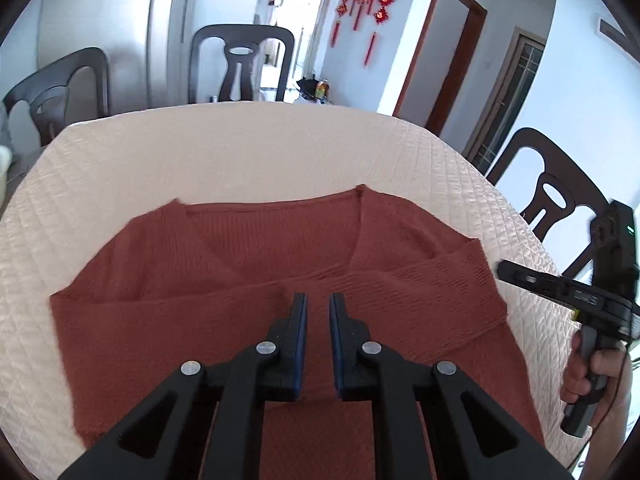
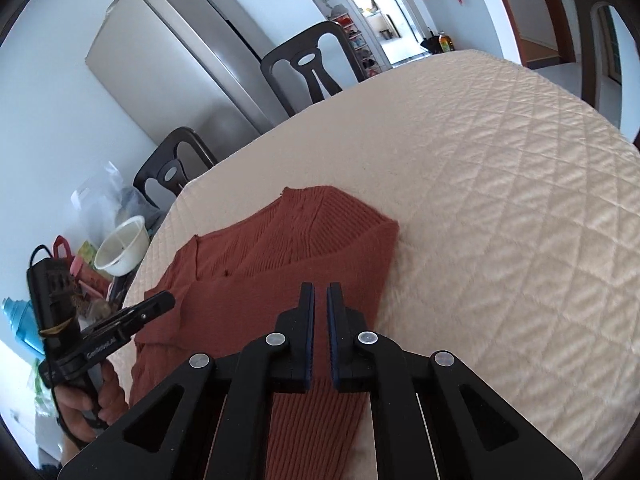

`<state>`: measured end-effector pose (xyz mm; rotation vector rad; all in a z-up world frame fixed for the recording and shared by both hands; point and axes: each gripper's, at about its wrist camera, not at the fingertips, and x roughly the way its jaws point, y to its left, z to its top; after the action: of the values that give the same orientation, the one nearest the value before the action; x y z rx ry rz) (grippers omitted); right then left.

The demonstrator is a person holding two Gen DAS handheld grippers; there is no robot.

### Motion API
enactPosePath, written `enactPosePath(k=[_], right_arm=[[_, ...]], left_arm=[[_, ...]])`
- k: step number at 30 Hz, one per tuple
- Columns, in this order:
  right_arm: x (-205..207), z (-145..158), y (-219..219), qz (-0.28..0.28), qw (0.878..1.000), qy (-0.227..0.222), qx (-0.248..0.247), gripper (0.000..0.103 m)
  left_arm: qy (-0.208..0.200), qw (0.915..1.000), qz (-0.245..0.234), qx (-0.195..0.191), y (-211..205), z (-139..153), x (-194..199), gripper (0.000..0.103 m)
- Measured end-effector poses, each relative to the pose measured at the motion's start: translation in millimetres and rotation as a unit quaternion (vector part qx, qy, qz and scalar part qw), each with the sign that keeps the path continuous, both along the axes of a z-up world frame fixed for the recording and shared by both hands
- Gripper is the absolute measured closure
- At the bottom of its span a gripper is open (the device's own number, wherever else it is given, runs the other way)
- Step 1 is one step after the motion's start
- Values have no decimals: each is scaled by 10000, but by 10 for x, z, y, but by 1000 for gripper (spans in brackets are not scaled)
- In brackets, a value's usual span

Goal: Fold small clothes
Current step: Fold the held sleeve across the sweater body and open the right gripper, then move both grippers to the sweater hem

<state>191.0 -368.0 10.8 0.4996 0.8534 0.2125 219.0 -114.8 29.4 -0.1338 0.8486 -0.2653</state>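
Note:
A rust-red knit sweater (image 1: 248,264) lies flat on the cream quilted table cover (image 1: 248,148), both sleeves folded across its front. It also shows in the right wrist view (image 2: 288,264). My left gripper (image 1: 318,300) hovers over the middle of the sweater, jaws a narrow gap apart with nothing between them. My right gripper (image 2: 321,290) hovers over the sweater's right side, jaws likewise slightly apart and empty. The right gripper also shows at the right edge of the left wrist view (image 1: 505,270), the left gripper at the left of the right wrist view (image 2: 168,300).
Dark wooden chairs (image 1: 240,64) (image 1: 556,192) stand around the table. A silver fridge (image 2: 192,56) stands behind. A white bowl (image 2: 122,246), bags and a blue bottle (image 2: 22,320) sit left of the table. The quilted cover (image 2: 500,200) spreads to the right.

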Motion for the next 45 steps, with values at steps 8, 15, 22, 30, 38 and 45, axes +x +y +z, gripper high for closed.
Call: enactPosePath(k=[8,15,22,30,38,45], right_arm=[[14,2,-88,-94,9997,97,-196,97],[-275,-106,155,432,9972,137,-593,97],[-438,94,228,457,9942,-150,-957,94],[-429,60,308,341,9929,-99,-1132,90],[-398,-29,356,430,9908,39,-1280,90],[-555,136,369,502,9889,-73,-1396,86]], left_arm=[[247,9996,33,143,-2,-185,92,90],[229,9997,36,111,122,-259,-75,88],[-9,9990,388,232,453,-79,-370,88],[224,9932,1139,61,1058,-194,-581,84],[34,9914,1303,144,1172,-282,-627,81],[-28,9927,1196,129,1187,-151,-787,75]])
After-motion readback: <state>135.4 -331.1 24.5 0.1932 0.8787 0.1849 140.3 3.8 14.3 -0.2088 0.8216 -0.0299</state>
